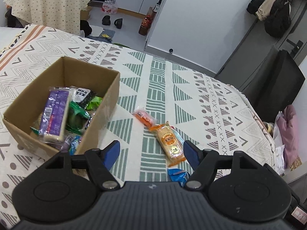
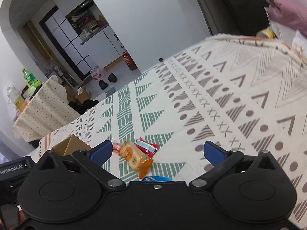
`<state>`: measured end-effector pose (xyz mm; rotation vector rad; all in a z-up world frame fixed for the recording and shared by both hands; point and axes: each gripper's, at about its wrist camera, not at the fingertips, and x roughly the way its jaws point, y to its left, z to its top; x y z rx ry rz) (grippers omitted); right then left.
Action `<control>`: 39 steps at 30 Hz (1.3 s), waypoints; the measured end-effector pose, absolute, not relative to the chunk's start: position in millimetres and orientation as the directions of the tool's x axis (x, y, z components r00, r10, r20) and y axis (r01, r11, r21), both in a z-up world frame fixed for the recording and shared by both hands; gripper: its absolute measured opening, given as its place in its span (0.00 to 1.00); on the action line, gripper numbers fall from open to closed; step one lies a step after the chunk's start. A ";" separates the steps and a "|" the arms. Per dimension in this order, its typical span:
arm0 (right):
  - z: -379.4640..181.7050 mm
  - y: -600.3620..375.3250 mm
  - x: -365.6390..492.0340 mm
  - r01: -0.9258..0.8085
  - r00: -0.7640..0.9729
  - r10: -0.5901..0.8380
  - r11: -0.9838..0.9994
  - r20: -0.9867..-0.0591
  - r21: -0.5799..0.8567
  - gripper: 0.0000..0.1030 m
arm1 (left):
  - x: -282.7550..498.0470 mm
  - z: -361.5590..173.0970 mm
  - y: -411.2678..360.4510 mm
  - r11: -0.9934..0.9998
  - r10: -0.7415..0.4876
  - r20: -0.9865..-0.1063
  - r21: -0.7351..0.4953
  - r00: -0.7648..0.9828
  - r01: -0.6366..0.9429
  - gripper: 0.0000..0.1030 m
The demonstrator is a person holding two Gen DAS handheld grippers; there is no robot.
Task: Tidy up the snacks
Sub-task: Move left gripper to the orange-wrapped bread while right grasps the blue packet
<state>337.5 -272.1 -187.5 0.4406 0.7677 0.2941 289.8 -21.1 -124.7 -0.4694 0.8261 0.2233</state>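
– Left gripper (image 1: pixel 151 153) hangs spread wide and empty over the cloth (image 1: pixel 211 99); the right gripper (image 2: pixel 156 151) too.
– Snacks?
– Some in the box (image 1: pixel 107 99). An orange pack (image 1: pixel 169 143) lies just beside it, between the left fingers.

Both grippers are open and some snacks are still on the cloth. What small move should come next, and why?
Probably lower the left hand-held gripper onto the orange-wrapped cracker pack. It lies loose on the tablecloth close to the open fingers, and the cardboard box, already holding snacks, sits just to the left.
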 end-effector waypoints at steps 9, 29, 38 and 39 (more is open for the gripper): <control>-218.0 -269.0 338.3 -0.120 0.596 0.482 0.844 -0.642 0.523 0.97 | 289.8 -145.4 -28.7 0.869 0.027 -0.760 -0.304 0.649 -0.391 0.70; -265.5 -222.3 344.1 -0.105 0.548 0.455 0.870 -0.702 0.482 0.49 | 301.7 -186.6 -21.9 0.857 0.036 -0.785 -0.294 0.619 -0.423 0.69; -264.7 -248.5 349.4 -0.067 0.575 0.432 0.871 -0.694 0.487 0.37 | 322.5 -200.7 -31.6 0.869 0.004 -0.792 -0.300 0.610 -0.395 0.69; -264.5 -252.5 349.8 -0.065 0.579 0.431 0.871 -0.692 0.488 0.36 | 325.3 -201.7 -33.5 0.869 0.001 -0.792 -0.301 0.610 -0.393 0.69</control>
